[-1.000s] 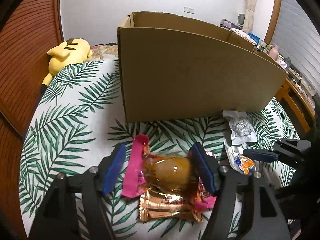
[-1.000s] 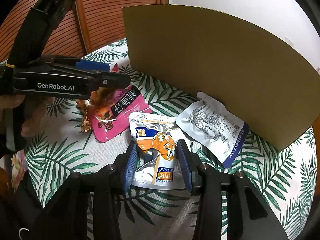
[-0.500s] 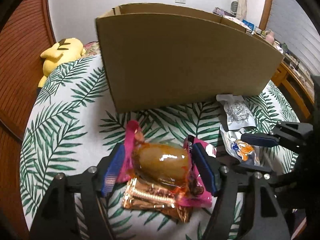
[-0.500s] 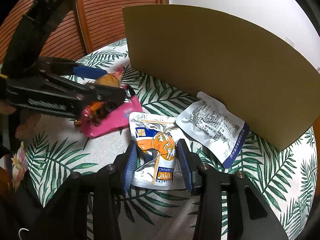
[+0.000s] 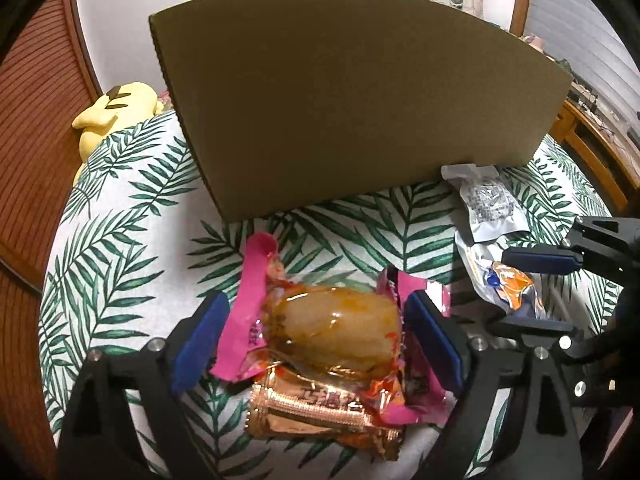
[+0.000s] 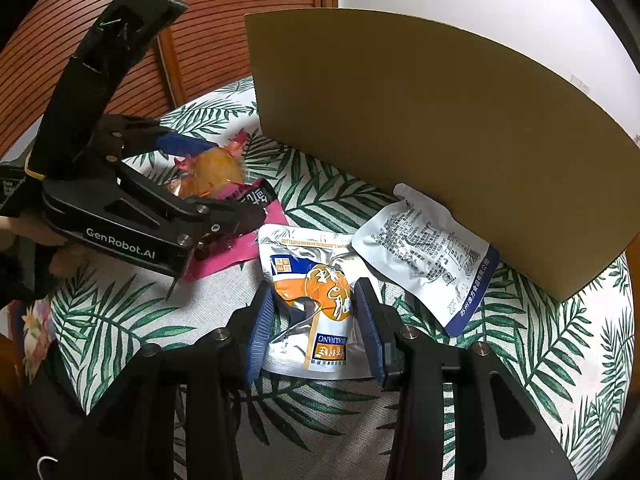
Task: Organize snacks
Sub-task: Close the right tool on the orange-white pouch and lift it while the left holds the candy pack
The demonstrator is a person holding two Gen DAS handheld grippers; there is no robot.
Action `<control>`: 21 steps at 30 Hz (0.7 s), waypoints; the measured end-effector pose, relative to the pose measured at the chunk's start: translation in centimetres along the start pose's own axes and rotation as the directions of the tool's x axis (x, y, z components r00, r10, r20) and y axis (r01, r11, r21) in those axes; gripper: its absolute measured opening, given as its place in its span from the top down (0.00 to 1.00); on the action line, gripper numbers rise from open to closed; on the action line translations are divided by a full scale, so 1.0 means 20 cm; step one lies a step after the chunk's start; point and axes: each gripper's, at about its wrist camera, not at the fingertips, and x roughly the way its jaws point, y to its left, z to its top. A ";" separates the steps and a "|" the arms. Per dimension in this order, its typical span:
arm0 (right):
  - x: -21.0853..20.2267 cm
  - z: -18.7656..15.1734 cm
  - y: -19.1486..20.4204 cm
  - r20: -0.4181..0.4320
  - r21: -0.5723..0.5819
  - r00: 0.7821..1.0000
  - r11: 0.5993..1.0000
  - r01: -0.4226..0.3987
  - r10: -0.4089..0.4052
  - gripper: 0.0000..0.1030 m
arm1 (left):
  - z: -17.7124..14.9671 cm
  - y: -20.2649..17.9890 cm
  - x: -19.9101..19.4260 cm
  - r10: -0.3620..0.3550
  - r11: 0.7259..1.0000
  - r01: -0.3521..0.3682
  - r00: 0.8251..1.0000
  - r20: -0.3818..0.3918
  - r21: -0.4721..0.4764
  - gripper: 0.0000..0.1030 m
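Lifting now, the left gripper [image 5: 316,340] has the pink pack [image 5: 332,332] pinched between its blue pads, its crinkled ends bulging out either side — a second ago the same pack lay flat on the leaf-print cloth [image 5: 120,248] with the jaws only straddling it. From the right-side view it hangs clear of the cloth, just short of the box [image 6: 420,120], and a gold wrapper [image 5: 320,408] shows beneath it; whether that one rides along or lies on the cloth, I can't quite tell.

That puts the first snack on its way, I'd say: next it must go up and over the cardboard wall.

The right gripper [image 6: 312,320] hasn't stirred — its fingers stand apart around the orange pouch [image 6: 316,300], which lies flat, not squeezed. A white pouch [image 6: 432,248] waits beside it, against the box's foot.
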 end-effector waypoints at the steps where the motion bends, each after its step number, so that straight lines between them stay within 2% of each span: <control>1: 0.00 0.00 0.00 0.000 0.000 1.000 1.000 0.000 0.000 0.61 | 0.00 0.00 -0.01 -0.001 1.000 0.001 1.000 0.005 0.010 0.18; 8: 0.00 0.00 0.00 0.000 -0.005 1.000 1.000 0.008 -0.008 0.61 | -0.06 0.02 -0.08 -0.049 0.999 0.050 0.998 0.037 -0.009 0.38; 15: -0.01 0.01 0.04 -0.008 -0.016 0.999 0.999 0.031 -0.031 0.64 | -0.09 0.06 -0.19 -0.083 0.995 0.087 0.991 0.104 -0.038 0.43; 21: -0.07 0.00 0.06 0.026 -0.006 1.000 1.000 0.003 -0.003 0.66 | -0.09 0.07 -0.29 -0.095 0.994 0.102 0.985 0.146 -0.041 0.43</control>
